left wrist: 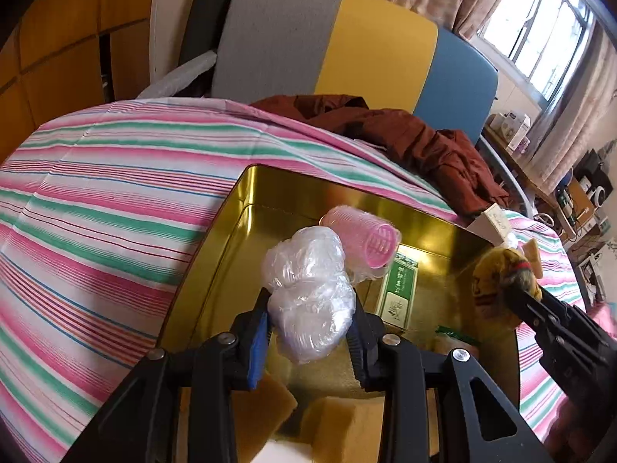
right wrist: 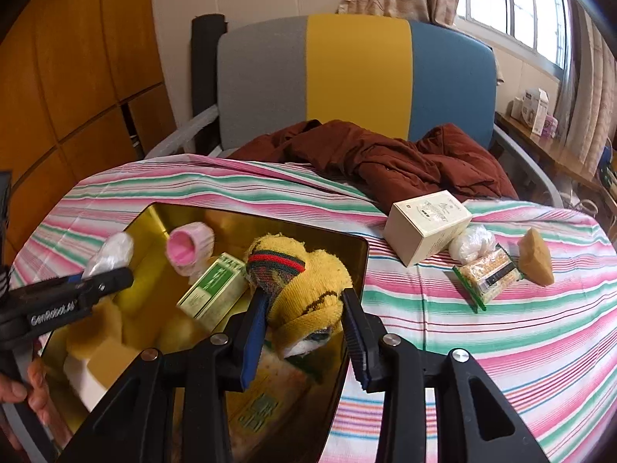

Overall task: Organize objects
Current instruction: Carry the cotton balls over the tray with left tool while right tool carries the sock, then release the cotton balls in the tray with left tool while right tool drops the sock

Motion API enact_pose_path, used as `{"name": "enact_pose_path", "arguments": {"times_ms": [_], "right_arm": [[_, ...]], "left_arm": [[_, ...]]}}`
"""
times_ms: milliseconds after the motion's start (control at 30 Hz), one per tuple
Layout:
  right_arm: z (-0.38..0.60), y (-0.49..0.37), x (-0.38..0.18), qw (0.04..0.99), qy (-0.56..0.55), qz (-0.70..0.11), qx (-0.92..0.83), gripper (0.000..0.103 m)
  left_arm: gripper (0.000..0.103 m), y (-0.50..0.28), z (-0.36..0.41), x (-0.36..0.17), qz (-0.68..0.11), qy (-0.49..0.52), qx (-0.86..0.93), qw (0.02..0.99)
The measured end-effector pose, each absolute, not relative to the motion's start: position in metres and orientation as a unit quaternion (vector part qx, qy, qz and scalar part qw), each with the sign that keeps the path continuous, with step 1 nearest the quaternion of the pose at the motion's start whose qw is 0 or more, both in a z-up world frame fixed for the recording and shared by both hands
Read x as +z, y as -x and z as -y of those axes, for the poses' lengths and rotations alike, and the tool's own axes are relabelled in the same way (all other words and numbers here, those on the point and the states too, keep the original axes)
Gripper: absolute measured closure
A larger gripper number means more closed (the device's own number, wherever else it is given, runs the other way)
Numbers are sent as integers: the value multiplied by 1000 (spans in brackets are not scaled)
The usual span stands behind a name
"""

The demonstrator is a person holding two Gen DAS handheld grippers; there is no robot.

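My left gripper pinches a crumpled wad of clear plastic film between its black fingers, holding it above the open gold-coloured metal tin that sits on the bench with the pink, green and white striped cloth. My right gripper is clamped on a rolled yellow knitted sock with a red and green band, also over the tin, near its right-hand wall.

Inside the tin lie a pink cylindrical hair roller, a green and white flat carton just beside it, and several tan sponge blocks close to my left fingers. In the right wrist view a further packet with green print lies on the tin's floor under the sock.

Out on the striped cloth to the right of the tin stand a cream rectangular cardboard box, tipped on its side, a small bundle of white plastic touching it, a clear packet of pale biscuits with a green edge and a tan sponge wedge just beside that packet. A rust-brown jacket is heaped at the far edge of the bench, against a chair back in grey, yellow and blue panels. A hand shows at the lower left edge of the right wrist view, by the left tool's handle.
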State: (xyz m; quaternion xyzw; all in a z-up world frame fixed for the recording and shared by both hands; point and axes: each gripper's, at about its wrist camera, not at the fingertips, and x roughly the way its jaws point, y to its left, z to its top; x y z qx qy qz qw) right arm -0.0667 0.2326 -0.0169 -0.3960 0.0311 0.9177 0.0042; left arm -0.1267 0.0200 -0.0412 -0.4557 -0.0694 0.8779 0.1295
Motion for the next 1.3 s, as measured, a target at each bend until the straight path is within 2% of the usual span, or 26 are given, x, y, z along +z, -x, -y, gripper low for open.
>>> {"name": "enact_pose_path", "arguments": {"times_ms": [167, 433, 500, 533, 567, 700, 767, 833, 967, 1300], "right_arm": [[-236, 76, -19, 11, 403, -36, 914, 54], [-262, 43, -8, 15, 370, -95, 924, 54], [-269, 36, -9, 17, 369, -109, 923, 54], [-272, 33, -10, 19, 369, -114, 922, 54], [-275, 30, -10, 22, 368, -119, 922, 54], [-283, 22, -12, 26, 367, -132, 921, 54], [-287, 18, -14, 28, 367, -137, 920, 54], [-291, 15, -16, 32, 369, -143, 918, 54], [-298, 8, -22, 38, 374, -150, 914, 54], [-319, -14, -35, 60, 384, -155, 908, 54]], "left_arm": [[68, 134, -23, -48, 59, 464, 875, 123], [68, 141, -27, -50, 53, 466, 875, 120], [59, 142, -28, -49, 51, 465, 876, 119], [44, 141, -28, -48, 51, 464, 877, 115], [34, 140, -28, -47, 53, 459, 880, 107], [23, 130, -24, -36, 61, 438, 893, 82], [11, 123, -22, -31, 64, 427, 899, 69], [5, 115, -22, -25, 74, 417, 904, 60], [0, 99, -30, -16, 88, 403, 908, 67], [0, 62, -81, -7, 79, 409, 902, 116]]}}
